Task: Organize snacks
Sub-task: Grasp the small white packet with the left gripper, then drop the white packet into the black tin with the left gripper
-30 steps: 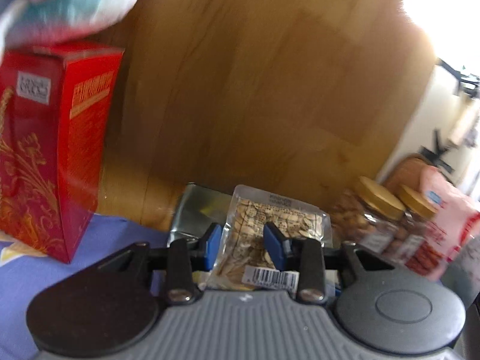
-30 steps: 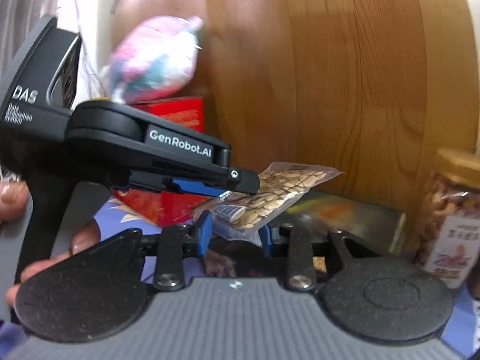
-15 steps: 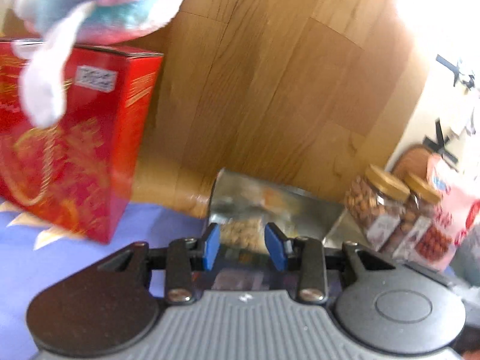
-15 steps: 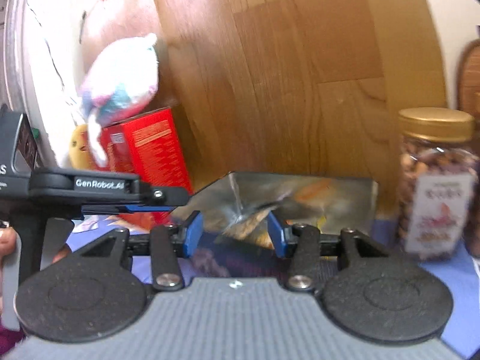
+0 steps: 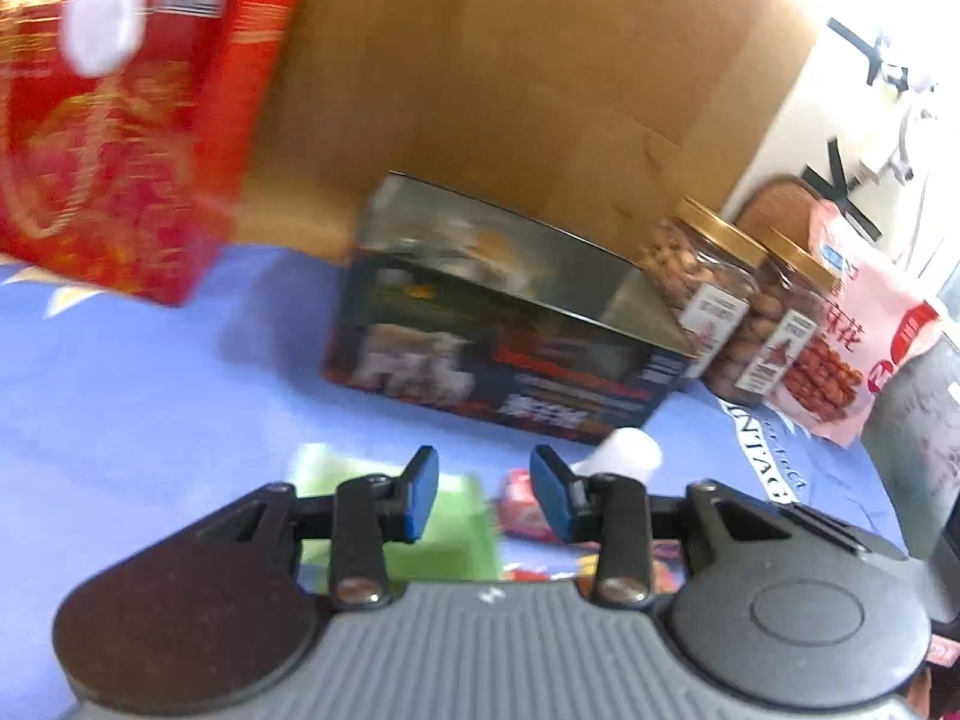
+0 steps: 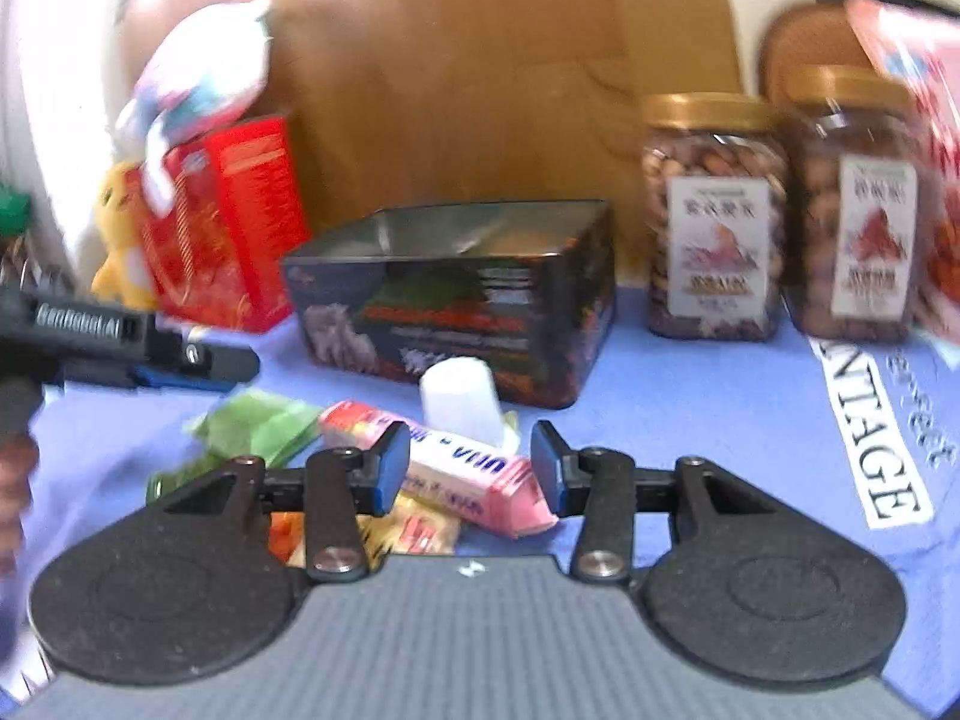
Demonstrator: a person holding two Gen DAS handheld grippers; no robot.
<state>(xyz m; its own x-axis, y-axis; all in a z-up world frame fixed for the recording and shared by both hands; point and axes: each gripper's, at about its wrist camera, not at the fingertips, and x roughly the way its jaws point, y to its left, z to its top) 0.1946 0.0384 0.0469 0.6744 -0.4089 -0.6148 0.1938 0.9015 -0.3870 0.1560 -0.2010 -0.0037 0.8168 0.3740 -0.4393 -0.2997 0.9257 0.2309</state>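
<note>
An open dark tin box (image 5: pixel 510 330) (image 6: pixel 456 300) stands on the blue cloth; what lies inside it is blurred. In front of it is a loose pile: a green packet (image 6: pixel 258 426) (image 5: pixel 450 522), a pink packet (image 6: pixel 474 474) (image 5: pixel 522 510), a small white cup-like thing (image 6: pixel 459 399) (image 5: pixel 624 450) and yellow-orange wrappers (image 6: pixel 414 531). My left gripper (image 5: pixel 483 480) (image 6: pixel 234 366) hovers above the green packet, jaws opening, nothing in them. My right gripper (image 6: pixel 471 462) is low over the pink packet. Its jaws are closing, with the packet showing between them, and the pads do not press on it.
A red box (image 5: pixel 120 138) (image 6: pixel 228 222) with a plush toy (image 6: pixel 198 72) on top stands left of the tin. Two gold-lidded nut jars (image 6: pixel 714 216) (image 6: pixel 858 210) and a pink snack bag (image 5: pixel 852 336) stand to the right. A wooden panel (image 5: pixel 510 60) rises behind.
The left gripper let go of the seed packet over the tin. Both grippers pulled back from the tin and came down toward the pile of snacks in front.
</note>
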